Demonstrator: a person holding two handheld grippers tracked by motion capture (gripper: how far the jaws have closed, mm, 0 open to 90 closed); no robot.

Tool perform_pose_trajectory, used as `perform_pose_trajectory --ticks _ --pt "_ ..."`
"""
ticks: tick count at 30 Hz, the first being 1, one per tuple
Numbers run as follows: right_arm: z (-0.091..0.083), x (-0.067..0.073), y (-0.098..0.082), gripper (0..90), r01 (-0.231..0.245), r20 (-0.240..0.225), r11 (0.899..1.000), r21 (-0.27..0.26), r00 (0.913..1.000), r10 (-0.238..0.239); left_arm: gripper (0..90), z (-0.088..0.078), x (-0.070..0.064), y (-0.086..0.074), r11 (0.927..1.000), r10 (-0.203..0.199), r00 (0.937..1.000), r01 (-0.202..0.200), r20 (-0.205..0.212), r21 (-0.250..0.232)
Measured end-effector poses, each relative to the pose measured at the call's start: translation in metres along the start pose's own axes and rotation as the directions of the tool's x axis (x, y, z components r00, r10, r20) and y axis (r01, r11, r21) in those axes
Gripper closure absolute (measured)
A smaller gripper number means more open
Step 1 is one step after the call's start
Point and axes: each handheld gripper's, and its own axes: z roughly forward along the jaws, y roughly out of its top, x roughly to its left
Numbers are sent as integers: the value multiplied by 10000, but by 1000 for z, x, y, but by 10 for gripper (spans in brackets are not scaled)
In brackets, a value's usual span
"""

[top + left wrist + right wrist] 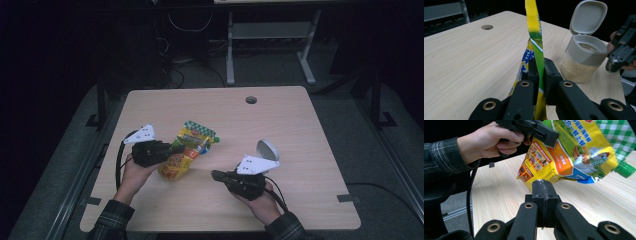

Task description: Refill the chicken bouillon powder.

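A yellow and green spouted pouch with a green cap hangs tilted just above the wooden table. My left gripper is shut on the pouch's side edge, which runs up between its jaws. My right gripper rests to the right of the pouch, jaws shut together with nothing between them, pointing at the pouch's lower end. Behind the right hand stands a clear jar of pale granules, its grey flip lid standing open.
A round cable hole lies near the table's far edge. Dark floor, cables and a white desk frame lie beyond the table. A person's plaid sleeves enter from the near edge.
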Motion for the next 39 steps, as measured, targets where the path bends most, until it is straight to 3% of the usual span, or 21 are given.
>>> perform_pose_trajectory --ticks 9,17,28,30,39 --pt "0 0 0 899 24 -19 10000 15 10000 -24 865 -20 -5 -12 9999 143 9987 -143 -480 14" --pt "0 1 0 898 22 5 10000 30 10000 -22 871 -35 2 -26 9999 -142 9957 142 -914 -6" --pt "1 1 0 899 61 -10 10000 31 10000 -61 878 -23 5 -34 9996 -146 9964 164 -839 218" --pt "0 1 0 899 57 -9 10000 31 10000 -57 875 -18 6 -37 9989 -136 9955 177 -936 440" --pt "0 2 0 899 47 -39 10000 87 10000 -47 846 -25 3 -42 9986 -185 9940 238 -1074 478"
